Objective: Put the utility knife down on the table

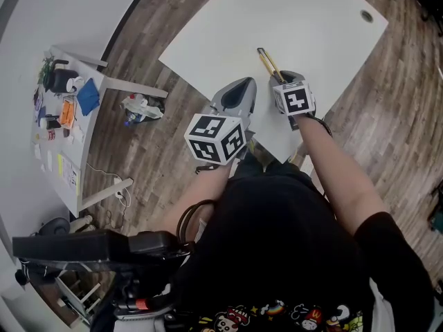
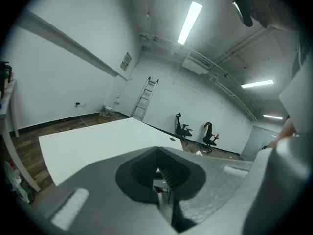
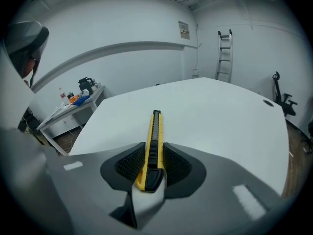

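A yellow and black utility knife (image 3: 153, 146) sticks forward out of my right gripper (image 3: 151, 164), whose ribbed jaws are shut on its rear half. In the head view the utility knife (image 1: 268, 63) points away from me above the white table (image 1: 228, 33), with the right gripper (image 1: 289, 81) near the table's front edge. My left gripper (image 1: 239, 92) hovers beside it at the table's near corner. In its own view the left gripper (image 2: 160, 175) has its jaws closed together with nothing between them.
A small white side table (image 1: 66, 123) with cluttered items stands at the left on the wood floor. A bag of bottles (image 1: 142, 106) lies beside it. The white table has a cable hole (image 1: 366, 16) at its far right. Office chairs (image 2: 195, 129) and a ladder (image 2: 145, 98) stand beyond.
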A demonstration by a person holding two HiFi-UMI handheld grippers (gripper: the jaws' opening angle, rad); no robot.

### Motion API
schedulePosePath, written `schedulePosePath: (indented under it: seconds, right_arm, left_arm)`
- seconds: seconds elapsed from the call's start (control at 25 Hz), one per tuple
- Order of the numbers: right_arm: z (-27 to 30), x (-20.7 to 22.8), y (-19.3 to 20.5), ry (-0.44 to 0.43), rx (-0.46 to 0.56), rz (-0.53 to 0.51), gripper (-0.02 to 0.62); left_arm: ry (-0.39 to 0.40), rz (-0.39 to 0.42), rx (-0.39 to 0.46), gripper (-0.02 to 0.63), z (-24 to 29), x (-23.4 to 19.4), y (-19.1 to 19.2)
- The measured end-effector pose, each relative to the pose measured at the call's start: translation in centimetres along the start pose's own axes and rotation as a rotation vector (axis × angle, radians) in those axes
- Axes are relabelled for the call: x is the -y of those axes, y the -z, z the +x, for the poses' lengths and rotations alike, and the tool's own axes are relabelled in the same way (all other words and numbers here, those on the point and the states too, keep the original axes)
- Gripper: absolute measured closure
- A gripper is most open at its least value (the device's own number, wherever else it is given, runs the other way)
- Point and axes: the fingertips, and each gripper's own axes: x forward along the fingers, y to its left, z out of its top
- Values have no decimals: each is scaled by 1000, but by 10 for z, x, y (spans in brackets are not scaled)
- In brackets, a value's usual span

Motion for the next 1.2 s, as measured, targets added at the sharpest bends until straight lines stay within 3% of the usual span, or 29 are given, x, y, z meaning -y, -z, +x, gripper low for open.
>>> schedulePosePath:
  seconds: [0.56,0.8,1.2]
  right_arm:
    - [-23,-4,-12,11,42,18,440]
    - [-81,11,-52,57,228,71,565]
    - [-190,39,-91,134,466,105,577]
  left_arm:
    - [15,9,1,606,1,-2,-1]
    - [37,26,12,606,10,4,-13]
    - [82,62,18,606,30,14,-28]
